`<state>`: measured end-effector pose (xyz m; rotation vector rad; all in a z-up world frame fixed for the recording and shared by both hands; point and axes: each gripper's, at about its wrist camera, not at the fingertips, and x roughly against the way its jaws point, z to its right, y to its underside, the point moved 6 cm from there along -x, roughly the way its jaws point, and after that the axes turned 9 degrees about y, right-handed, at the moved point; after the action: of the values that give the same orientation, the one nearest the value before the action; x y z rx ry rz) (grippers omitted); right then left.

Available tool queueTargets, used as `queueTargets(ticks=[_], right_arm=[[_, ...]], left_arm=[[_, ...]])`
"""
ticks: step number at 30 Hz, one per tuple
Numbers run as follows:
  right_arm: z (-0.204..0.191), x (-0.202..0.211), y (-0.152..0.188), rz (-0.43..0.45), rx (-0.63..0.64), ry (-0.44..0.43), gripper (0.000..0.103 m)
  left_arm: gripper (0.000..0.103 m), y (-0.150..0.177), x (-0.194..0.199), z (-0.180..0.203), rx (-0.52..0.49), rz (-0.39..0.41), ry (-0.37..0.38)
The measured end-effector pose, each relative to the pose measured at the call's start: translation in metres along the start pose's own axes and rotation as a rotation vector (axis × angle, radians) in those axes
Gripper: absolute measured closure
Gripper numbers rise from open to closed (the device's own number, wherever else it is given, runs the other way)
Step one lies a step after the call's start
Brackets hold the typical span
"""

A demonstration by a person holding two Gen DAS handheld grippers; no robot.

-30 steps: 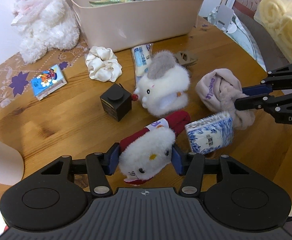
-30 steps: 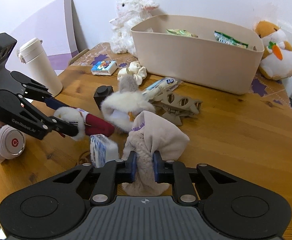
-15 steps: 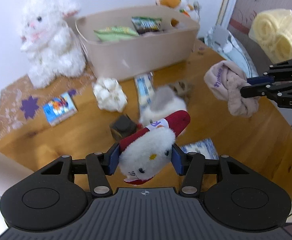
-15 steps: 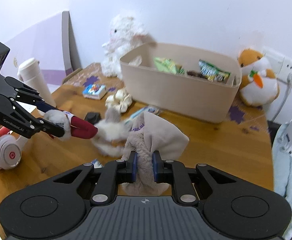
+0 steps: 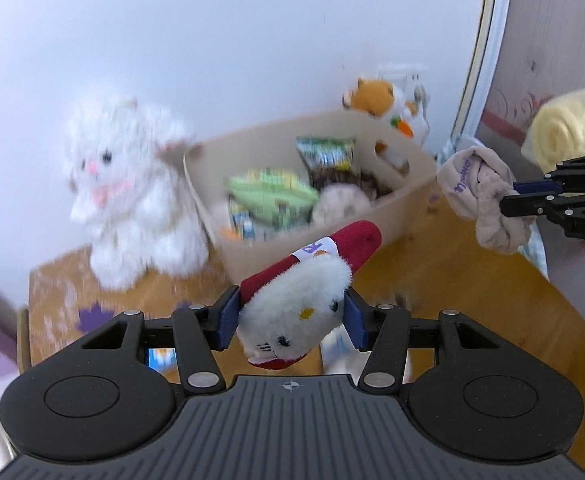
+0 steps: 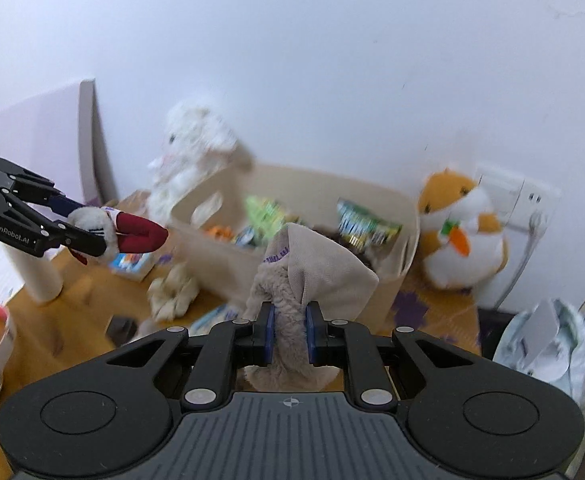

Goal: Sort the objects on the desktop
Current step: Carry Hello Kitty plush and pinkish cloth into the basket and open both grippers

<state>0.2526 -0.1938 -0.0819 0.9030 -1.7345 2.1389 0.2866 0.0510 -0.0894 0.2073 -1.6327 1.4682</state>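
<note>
Ahead of both grippers sits the beige bin [image 5: 408,204] – carry left gripper's [image 5: 290,320] clamped red-and-white plush [image 5: 304,300] and right gripper's [image 6: 288,336] pinched, seemingly fleecy beige headband [image 6: 312,280] over its rim before releasing.

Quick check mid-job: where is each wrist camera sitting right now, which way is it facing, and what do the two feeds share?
Left wrist: behind the left gripper, shut on a white-and-red cat-face plush, facing the beige plastic bin.
Right wrist: behind the right gripper, shut on a beige fleecy sock bundle, facing the same bin.
Shared: bin, white plush rabbit, orange hamster plush, each other's gripper.
</note>
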Motion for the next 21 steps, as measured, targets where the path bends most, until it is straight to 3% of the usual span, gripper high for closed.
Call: queueTargets(ticks=[10, 17, 21], right_arm=[[0.019, -0.030, -0.051, 0.061, -0.020, 0.048, 0.089], [0.020, -0.073, -0.075, 0.062, -0.030, 0.082, 0.089], [0.018, -0.103, -0.082, 0.023, -0.052, 0.095, 0.089]], left_arm=[[0.049, -0.070, -0.033, 0.003, -0.057, 0.060, -0.021], [0.048, -0.085, -0.080, -0.012, -0.040, 0.035, -0.087], [0.048, -0.088, -0.105, -0.022, -0.042, 0.028, -0.162]])
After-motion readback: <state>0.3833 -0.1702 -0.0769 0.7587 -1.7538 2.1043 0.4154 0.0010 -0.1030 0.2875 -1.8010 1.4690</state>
